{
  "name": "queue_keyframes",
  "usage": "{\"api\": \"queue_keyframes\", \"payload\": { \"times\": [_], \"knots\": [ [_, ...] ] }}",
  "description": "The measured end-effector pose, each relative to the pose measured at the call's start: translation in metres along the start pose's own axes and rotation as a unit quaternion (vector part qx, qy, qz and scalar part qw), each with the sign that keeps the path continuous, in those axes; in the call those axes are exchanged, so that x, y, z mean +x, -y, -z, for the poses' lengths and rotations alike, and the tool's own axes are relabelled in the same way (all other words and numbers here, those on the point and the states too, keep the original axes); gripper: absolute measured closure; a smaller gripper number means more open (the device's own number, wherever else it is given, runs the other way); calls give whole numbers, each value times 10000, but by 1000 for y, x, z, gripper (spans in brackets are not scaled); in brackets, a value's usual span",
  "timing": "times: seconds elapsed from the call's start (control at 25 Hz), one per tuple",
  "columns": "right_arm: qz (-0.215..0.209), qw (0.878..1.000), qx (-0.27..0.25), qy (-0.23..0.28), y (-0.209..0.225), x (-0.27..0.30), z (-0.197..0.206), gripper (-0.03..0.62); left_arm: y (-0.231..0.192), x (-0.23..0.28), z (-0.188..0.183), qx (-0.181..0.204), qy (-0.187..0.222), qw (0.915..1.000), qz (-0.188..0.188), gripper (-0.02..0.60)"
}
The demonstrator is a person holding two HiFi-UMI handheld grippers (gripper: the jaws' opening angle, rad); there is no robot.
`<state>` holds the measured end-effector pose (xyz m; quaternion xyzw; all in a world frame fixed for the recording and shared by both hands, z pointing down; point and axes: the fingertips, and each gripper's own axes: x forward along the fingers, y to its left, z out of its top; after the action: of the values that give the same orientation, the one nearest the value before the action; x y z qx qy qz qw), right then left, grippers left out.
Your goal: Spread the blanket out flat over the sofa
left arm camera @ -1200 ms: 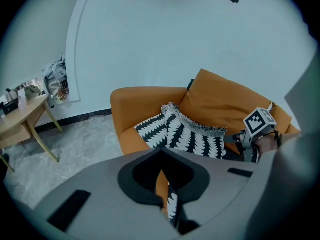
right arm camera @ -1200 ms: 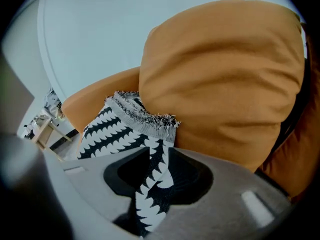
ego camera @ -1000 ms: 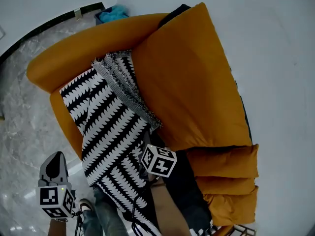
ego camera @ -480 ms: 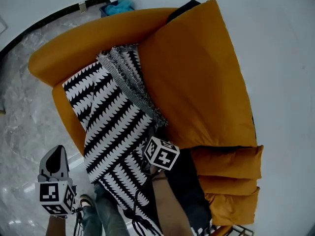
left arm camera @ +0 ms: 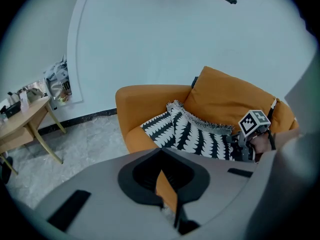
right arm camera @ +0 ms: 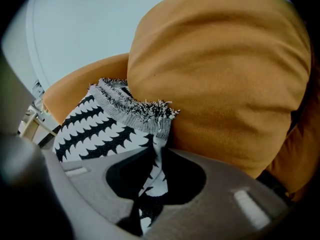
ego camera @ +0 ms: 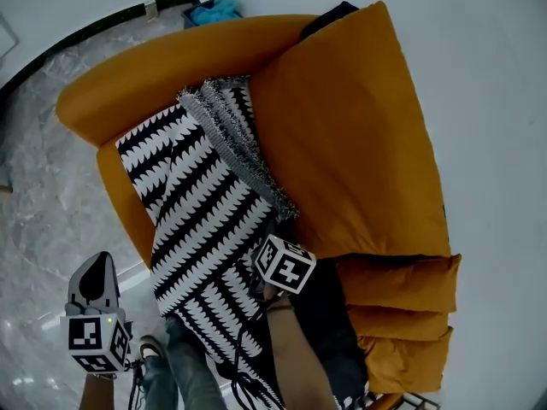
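A black-and-white patterned blanket (ego camera: 197,212) lies bunched along the seat of the orange sofa (ego camera: 342,143), its grey fringed edge (ego camera: 239,152) against the big back cushion. My right gripper (ego camera: 272,233) reaches into the blanket just below the fringe corner. In the right gripper view a fold of the blanket (right arm camera: 95,129) runs between the jaws of the right gripper (right arm camera: 155,171), which have just been closing and now pinch it. My left gripper (ego camera: 96,278) hangs over the floor in front of the sofa, shut and holding nothing. In the left gripper view the left gripper (left arm camera: 167,194) faces the blanket (left arm camera: 195,134) from a distance.
Smaller orange cushions (ego camera: 402,314) are stacked at the sofa's right end beside a dark cloth (ego camera: 329,323). A person's leg and shoe (ego camera: 171,366) stand on the marble floor (ego camera: 51,203). A wooden side table (left arm camera: 25,121) is off to the left.
My right gripper has edged a little further up into the blanket's edge by the back cushion. The left gripper has stayed in place.
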<state>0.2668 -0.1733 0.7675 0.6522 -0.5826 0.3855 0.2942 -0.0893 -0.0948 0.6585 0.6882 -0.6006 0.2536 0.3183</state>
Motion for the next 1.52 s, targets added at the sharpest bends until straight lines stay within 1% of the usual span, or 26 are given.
{"api": "queue_keyframes", "payload": {
  "times": [0.08, 0.24, 0.52, 0.76, 0.96, 1.16, 1.52],
  "knots": [
    [74, 10000, -52, 14, -4, -7, 2, 551, -7, -4, 2, -42, -16, 10000, 21, 580],
    [77, 9999, -118, 101, -6, -14, 3, 570, -8, -10, 8, -75, 40, 10000, 32, 580],
    [6, 9996, -174, 213, -12, -25, -6, 577, -12, -18, 2, -116, 151, 9998, -31, 580],
    [-198, 9990, -254, 299, -24, -47, -17, 577, -16, -33, -10, -144, 295, 9994, -61, 580],
    [-353, 9982, -284, 404, -39, -74, -32, 577, -27, -54, -18, -335, 392, 9986, -151, 580],
    [-481, 9967, -424, 500, -56, -96, -44, 579, -44, -76, -19, -472, 486, 9972, -308, 580],
    [-862, 9920, -598, 703, -107, -134, -66, 579, -65, -123, -26, -638, 766, 9937, -520, 580]
  ]
}}
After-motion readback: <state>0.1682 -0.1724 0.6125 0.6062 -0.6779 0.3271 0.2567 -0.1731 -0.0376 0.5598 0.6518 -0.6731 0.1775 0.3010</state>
